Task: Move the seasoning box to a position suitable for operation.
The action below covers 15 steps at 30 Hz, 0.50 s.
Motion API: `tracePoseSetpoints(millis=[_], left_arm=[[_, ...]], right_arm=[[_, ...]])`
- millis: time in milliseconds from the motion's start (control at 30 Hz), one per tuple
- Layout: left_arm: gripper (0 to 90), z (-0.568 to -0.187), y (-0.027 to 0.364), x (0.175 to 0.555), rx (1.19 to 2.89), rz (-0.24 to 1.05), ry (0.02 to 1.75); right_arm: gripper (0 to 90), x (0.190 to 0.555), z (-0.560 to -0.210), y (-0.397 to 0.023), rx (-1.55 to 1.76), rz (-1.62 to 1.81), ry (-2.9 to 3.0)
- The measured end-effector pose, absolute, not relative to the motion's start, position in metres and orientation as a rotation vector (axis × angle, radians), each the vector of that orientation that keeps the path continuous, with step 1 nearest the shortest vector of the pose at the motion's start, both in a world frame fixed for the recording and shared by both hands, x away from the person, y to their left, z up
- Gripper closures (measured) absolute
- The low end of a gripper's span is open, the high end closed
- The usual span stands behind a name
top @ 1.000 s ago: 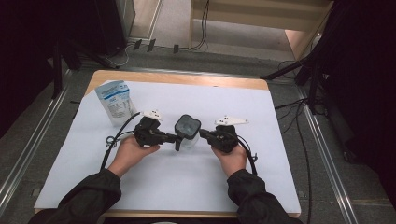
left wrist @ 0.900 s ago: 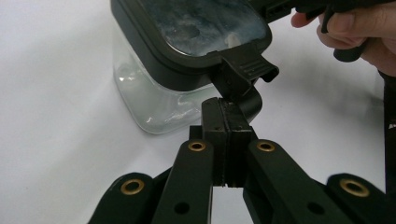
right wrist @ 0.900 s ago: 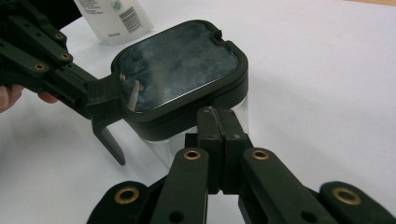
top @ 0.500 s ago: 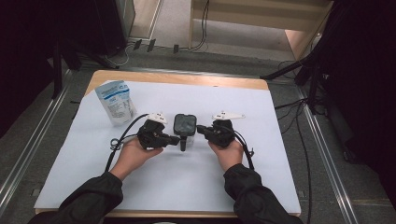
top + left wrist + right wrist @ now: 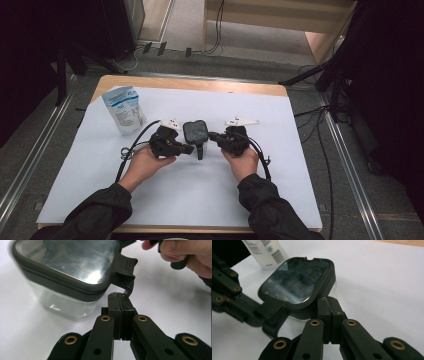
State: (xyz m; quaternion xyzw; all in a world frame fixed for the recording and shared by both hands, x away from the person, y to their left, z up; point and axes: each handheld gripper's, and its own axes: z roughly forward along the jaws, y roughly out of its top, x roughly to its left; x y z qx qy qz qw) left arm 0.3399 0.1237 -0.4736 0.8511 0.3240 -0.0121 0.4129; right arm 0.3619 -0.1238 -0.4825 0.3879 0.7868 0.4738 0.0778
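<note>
- Nearest the person, both sleeved forearms are reaching in over the white sheet (image 5: 200,200) covering the table. Against the frame of a second ago, the hands are now sitting closer together and slightly farther up the sheet.
- The left gripper (image 5: 191,149) is keeping its jaws fully closed with nothing between the pads. In the left gripper view its tips (image 5: 121,296) are meeting the lower end of the latch (image 5: 125,267) that is hanging from the lid.
- The right gripper (image 5: 212,135) is likewise closed and empty. In the right gripper view its tips (image 5: 328,301) are pressing against the container's side just under the lid rim.
- Between the two tips, near the middle of the sheet, the glass container (image 5: 195,131) is standing on its base with its dark lid facing up. A second ago it was looking tilted between more widely spread grippers; it is now looking settled, which suggests that work on the latch is beginning.
- The long axis of the lid is running roughly near to far, with the latch (image 5: 200,150) end pointing toward the person.
- Farthest off, well apart at the left rear, a white-and-blue pouch (image 5: 124,110) is standing untouched.
</note>
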Motion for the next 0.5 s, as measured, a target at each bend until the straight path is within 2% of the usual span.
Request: tracePoseSetpoints(millis=[500], left_arm=[[88.8,-0.455,0.157,0.343,2.099,-0.012,0.813]], right_arm=[[90.0,0.321,-0.476,-0.128,1.105,1.443,2.377]])
